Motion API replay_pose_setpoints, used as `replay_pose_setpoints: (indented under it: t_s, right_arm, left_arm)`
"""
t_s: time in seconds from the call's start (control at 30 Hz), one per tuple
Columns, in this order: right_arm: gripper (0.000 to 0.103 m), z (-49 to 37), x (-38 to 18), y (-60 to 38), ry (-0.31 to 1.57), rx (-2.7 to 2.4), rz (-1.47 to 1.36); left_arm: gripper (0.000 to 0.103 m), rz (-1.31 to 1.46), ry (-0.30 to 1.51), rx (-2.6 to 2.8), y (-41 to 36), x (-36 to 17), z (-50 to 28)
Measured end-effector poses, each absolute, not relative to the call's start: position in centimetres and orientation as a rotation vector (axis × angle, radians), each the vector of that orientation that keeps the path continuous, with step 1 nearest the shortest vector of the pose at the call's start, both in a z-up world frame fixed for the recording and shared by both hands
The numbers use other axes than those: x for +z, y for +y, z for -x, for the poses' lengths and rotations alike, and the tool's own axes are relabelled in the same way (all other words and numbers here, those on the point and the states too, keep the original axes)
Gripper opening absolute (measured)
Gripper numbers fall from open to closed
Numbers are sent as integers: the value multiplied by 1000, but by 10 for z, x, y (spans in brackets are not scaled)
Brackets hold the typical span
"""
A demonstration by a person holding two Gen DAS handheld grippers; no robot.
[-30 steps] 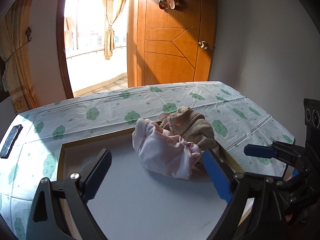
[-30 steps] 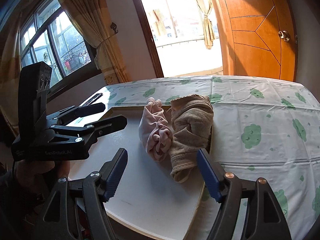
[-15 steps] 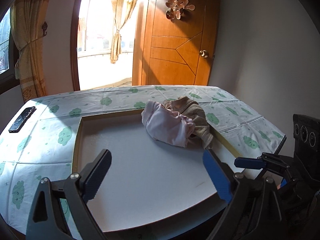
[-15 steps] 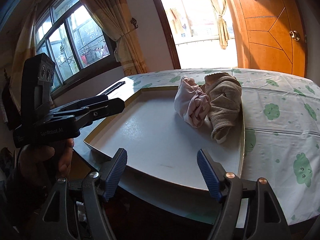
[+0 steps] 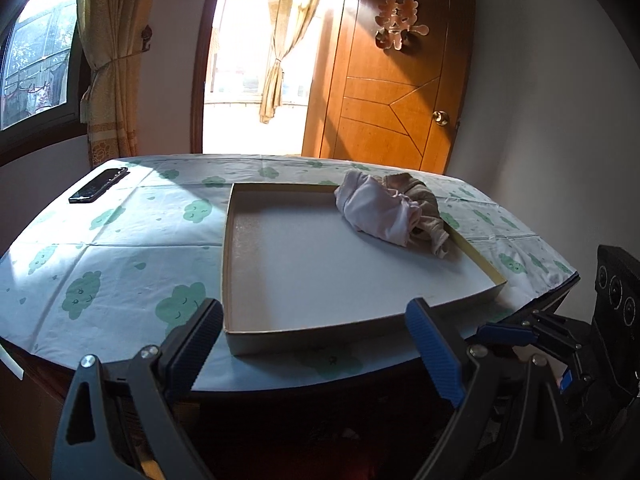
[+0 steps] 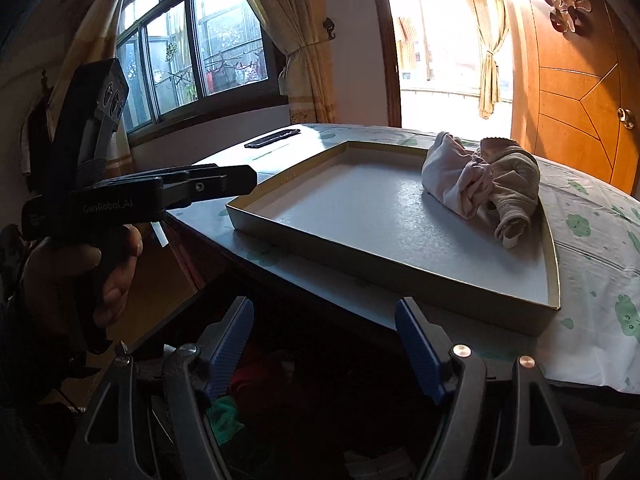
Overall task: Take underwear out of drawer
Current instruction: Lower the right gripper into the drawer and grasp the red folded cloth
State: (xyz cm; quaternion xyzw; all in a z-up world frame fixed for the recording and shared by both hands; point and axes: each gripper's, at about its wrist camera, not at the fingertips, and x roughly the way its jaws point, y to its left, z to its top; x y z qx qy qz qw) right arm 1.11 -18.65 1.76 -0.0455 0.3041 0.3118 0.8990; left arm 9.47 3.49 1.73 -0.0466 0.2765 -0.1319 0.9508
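Underwear [image 5: 378, 214] looks soft and light; we'd pinch a bunched fold with our empty, wide-spread left gripper [image 5: 316, 344] or right gripper [image 6: 324, 344].

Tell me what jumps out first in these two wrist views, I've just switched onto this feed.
The bundle of pink underwear and beige underwear, bunched in the far right corner of the shallow tray on the cloud-print tablecloth. Both the left gripper and the right gripper hang open and empty off the near table edge. A black phone lies far left.
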Motion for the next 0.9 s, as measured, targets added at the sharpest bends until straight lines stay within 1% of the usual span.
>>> replay_pose_setpoints:
  t_s: [0.23,0.53,0.9]
  right_arm:
    - [75,-3,1,-160,672,693,125]
    - [75,4,-31,-110,758,785,256]
    - [75,-9,-58,-54,866,823,440]
  left_arm:
    - [94,120,596,-215,55,-8,-68]
    - [94,150,621,-149,83,-34,-49]
    - [94,188,635,-98,110,-49,-42]
